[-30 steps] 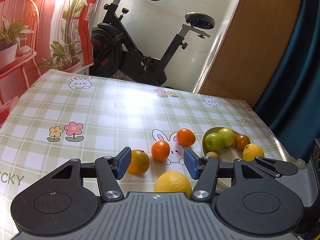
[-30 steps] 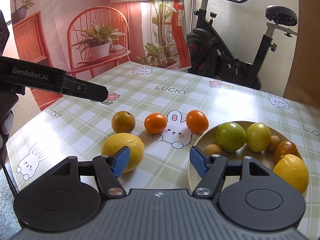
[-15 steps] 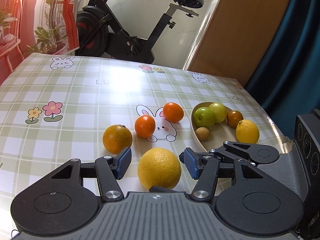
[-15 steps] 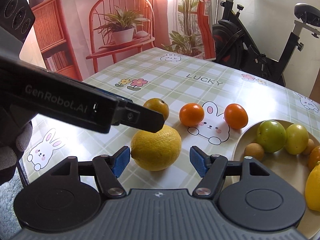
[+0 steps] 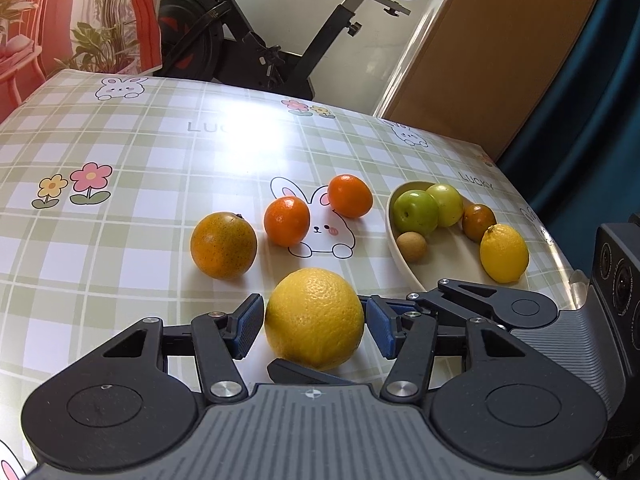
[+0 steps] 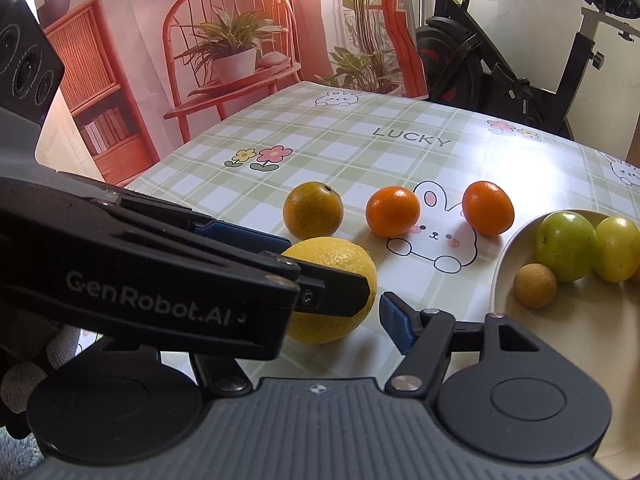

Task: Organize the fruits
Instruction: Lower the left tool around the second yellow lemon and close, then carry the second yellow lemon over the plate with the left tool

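Left gripper [image 5: 315,325] stands spread, its blue pads flanking the large yellow citrus [image 5: 315,318] without pressing; small gaps show each side. Right gripper [image 6: 340,312] is likewise spread around the same fruit, gripping nothing. The citrus rests on the tablecloth [image 5: 120,240]. The bowl [image 5: 440,256], probable destination, lies beyond the left gripper's right pad.
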Motion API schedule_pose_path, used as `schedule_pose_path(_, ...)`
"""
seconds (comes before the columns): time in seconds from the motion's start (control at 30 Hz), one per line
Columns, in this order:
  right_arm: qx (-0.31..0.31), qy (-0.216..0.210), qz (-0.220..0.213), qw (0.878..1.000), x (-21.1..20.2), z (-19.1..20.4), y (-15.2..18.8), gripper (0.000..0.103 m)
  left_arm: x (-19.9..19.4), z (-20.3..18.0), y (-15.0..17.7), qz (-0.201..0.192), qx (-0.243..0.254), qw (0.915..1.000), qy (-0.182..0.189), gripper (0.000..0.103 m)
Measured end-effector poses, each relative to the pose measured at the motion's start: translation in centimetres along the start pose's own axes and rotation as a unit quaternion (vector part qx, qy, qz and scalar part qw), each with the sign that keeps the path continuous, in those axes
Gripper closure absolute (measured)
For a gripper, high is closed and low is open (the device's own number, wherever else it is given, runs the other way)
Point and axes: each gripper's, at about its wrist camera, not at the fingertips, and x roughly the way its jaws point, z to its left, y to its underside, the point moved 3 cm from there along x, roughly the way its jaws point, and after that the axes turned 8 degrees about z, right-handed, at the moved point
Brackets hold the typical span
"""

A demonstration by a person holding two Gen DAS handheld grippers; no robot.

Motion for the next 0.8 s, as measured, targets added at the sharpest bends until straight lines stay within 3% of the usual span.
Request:
schedule_pose_path(0.23,0.013,-0.006,-0.002,1.0,-0.1,-0.2,0.3,0.042,0.0,-0.4,0.4,-0.009,0.003,0.9999,-0.008,0.045)
schedule_pose_path(0.8,0.055,-0.012,-0.033,0.998,-3.6,-1.1,2.4,0.042,-1.2,-4.3,0.9,-0.018,0.043,0.9987,-0.021,0.045)
